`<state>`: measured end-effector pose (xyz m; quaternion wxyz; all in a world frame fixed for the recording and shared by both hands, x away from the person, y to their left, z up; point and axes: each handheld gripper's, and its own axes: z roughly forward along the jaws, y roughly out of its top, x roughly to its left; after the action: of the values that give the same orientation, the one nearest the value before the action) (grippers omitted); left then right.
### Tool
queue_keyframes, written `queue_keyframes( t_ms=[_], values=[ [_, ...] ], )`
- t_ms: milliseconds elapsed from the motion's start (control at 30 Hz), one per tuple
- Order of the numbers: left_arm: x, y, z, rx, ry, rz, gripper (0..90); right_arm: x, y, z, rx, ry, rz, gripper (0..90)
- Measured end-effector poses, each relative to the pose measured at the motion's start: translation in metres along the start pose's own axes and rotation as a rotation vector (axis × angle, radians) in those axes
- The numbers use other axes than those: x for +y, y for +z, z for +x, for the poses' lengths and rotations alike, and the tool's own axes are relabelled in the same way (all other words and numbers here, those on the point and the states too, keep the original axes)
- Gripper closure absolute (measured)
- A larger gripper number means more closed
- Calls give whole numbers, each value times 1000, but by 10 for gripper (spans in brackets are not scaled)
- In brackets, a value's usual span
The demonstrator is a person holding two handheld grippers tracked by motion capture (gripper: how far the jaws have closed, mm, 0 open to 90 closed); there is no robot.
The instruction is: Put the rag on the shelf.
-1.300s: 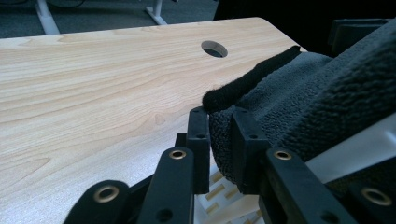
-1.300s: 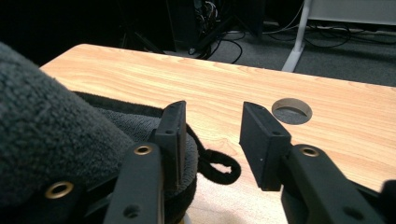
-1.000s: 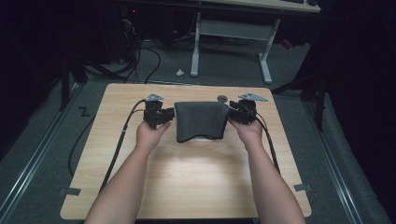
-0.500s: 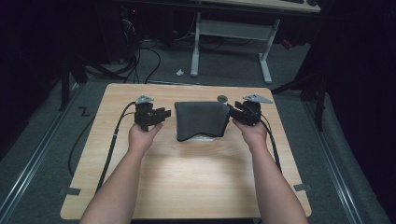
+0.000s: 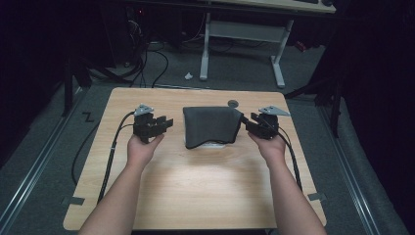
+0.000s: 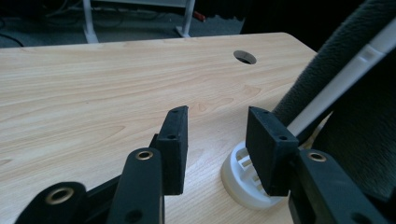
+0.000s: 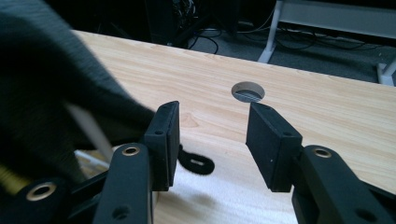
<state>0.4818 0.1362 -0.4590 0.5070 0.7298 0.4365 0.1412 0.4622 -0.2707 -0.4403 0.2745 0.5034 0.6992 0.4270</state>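
A dark grey cloth (image 5: 210,126) hangs over a white stand with a round base (image 6: 243,179) at the middle back of the wooden table (image 5: 205,186). My left gripper (image 5: 166,122) is open a short way left of the cloth, with nothing between its fingers. In the left gripper view the gripper (image 6: 217,126) points past the base, and the cloth (image 6: 364,116) and a white rod (image 6: 336,88) rise at the right. My right gripper (image 5: 246,122) is open at the cloth's right edge. In the right gripper view the cloth (image 7: 51,70) lies beside the left finger (image 7: 163,140) of the empty gripper (image 7: 212,123).
A round cable hole (image 5: 233,103) sits in the table behind the cloth. A small black loop (image 7: 196,163) lies on the wood under the right gripper. A cable (image 5: 110,156) trails from the left gripper toward the table's front left. A white-legged desk (image 5: 242,44) stands beyond.
Both grippers were at the cloth's side edges a second ago. The left one has let go and drawn away to the left. The right one has eased slightly right and stands open.
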Motion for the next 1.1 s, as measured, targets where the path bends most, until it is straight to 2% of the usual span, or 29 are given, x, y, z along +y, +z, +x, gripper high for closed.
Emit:
queue_keyframes(
  t_ms=[67, 133, 200, 333, 367, 467, 533, 700, 767, 900, 933, 967, 1000, 1033, 1067, 1100],
  values=[
    [-3, -4, -1, 12, 6, -4, 582, -3, -7, 2, 7, -9, -32, 549],
    [-6, -10, -2, 3, 2, -6, 574, -3, -14, 3, 21, -8, -21, 540],
    [-9, -16, -6, 8, 21, -3, 569, -4, -22, 5, 33, -5, -21, 530],
    [-14, -27, -19, 0, 56, -10, 545, -8, -38, 14, 29, -57, -45, 513],
    [-16, -30, -23, -2, 69, -9, 539, -9, -41, 17, 26, -66, -34, 507],
    [-27, -38, -35, -35, 104, 13, 502, -18, -54, 28, 7, -114, -33, 491],
    [-39, -45, -45, -44, 130, 19, 478, -27, -63, 36, 3, -135, -32, 483],
    [-79, -63, -66, -87, 151, 52, 443, -57, -82, 57, 45, -126, -21, 477],
    [-98, -70, -75, -114, 145, 99, 433, -74, -89, 71, 70, -125, -10, 477],
    [-132, -87, -94, -154, 113, 128, 421, -104, -95, 98, 90, -146, 25, 472],
    [-143, -92, -99, -163, 121, 124, 420, -110, -96, 104, 90, -153, 28, 473],
    [-154, -95, -106, -141, 142, 128, 433, -119, -97, 111, 88, -158, 26, 478],
    [-157, -94, -111, -129, 166, 173, 469, -128, -97, 118, 88, -151, 34, 491],
    [-156, -92, -115, -145, 201, 197, 459, -134, -95, 126, 106, -156, 67, 483],
    [-156, -93, -117, -127, 219, 184, 444, -138, -93, 136, 123, -212, 92, 481],
    [-154, -92, -117, -127, 217, 169, 447, -140, -92, 141, 115, -245, 93, 488]
  ],
)
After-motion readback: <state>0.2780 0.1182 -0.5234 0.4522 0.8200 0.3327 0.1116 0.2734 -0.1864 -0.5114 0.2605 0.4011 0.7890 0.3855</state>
